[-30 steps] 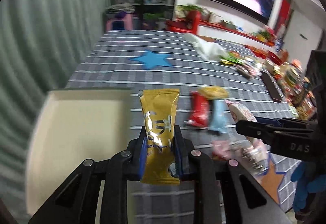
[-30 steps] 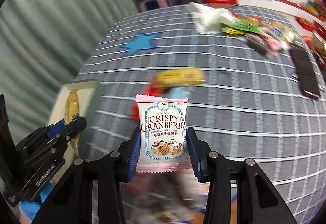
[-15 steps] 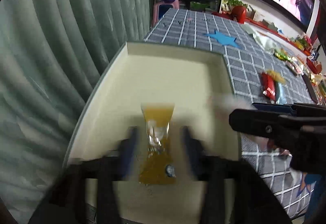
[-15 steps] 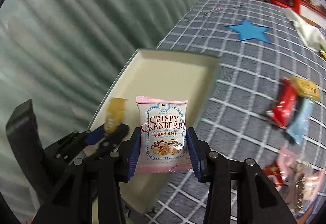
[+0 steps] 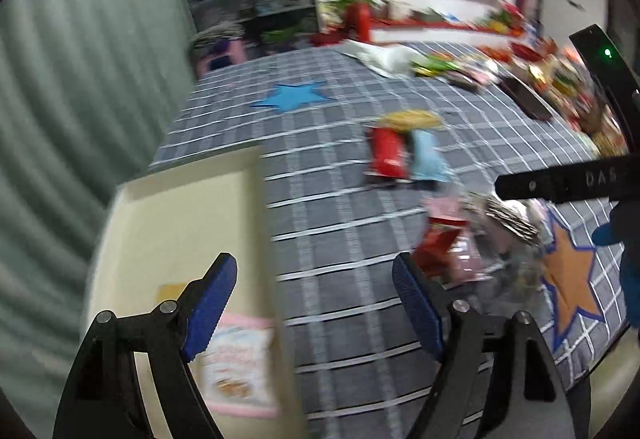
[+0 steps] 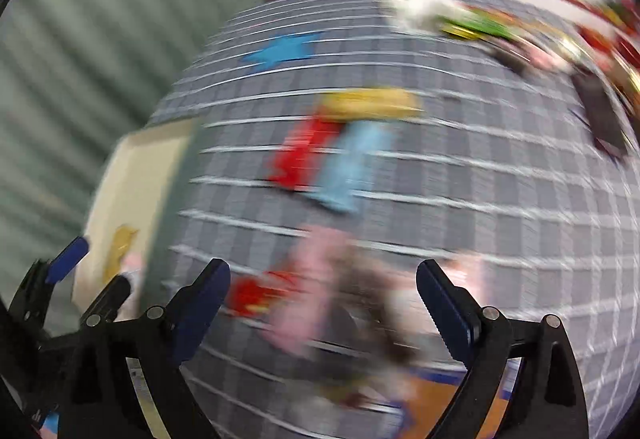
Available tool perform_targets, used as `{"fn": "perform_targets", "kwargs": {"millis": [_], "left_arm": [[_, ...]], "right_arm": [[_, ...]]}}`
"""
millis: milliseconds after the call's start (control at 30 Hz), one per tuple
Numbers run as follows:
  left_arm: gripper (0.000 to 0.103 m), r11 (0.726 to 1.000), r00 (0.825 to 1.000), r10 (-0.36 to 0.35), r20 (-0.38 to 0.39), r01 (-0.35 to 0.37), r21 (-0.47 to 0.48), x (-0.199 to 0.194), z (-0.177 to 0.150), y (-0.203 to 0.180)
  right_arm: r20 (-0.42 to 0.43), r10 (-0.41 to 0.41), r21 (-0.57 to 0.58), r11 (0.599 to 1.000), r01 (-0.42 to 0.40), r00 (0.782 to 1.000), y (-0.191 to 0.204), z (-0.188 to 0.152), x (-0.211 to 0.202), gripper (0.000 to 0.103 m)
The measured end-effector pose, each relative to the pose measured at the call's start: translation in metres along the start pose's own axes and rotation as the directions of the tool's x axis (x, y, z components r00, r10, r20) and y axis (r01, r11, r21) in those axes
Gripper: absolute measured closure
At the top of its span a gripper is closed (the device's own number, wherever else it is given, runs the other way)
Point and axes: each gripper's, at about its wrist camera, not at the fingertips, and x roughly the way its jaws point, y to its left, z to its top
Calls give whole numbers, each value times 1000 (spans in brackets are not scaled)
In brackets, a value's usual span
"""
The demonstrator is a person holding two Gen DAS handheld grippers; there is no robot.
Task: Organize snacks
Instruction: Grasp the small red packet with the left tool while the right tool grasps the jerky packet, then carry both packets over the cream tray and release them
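Left wrist view: pink packet point(image 5: 240, 363) lies in tray point(image 5: 180, 207), below left gripper point(image 5: 316, 303), jaws just opened wide, empty.

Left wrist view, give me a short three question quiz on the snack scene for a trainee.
1. True or false: the left gripper holds a snack.
2. Which packets lie in the cream tray? A) pink packet and yellow packet B) red packet and light blue packet
3. Fill in: the table wears a grey checked ___.

Key: 1 false, its jaws have just been opening and stand empty. 2 A. 3 tablecloth.
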Motion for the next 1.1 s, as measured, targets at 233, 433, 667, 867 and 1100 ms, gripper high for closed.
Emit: {"fn": "perform_targets", "kwargs": {"millis": [233,433,667,867,1100], "left_arm": [[20,991,998,-3,-66,12,135,40,4,-49],[20,990,991,-49,-124,64,126,62,7,-59],[21,990,987,-54,-153,73,119,73,8,-62],[74,987,971,-154,-183,160,16,78,11,-50],[75,988,974,-151,-172,141,-68,70,4,-32]], "right_arm": [[-14,-34,144,989,36,999,-73,-21,-16,8],[-13,-38,154,987,40,999,-89,-24,-16,8],[29,-103,-57,993,104,994,-49,-20,-16,8],[78,-146,-269,949,162,986,-5,-21,-10,8],[56,-239,-439,866,239,969,28,-28,21,43]]}}
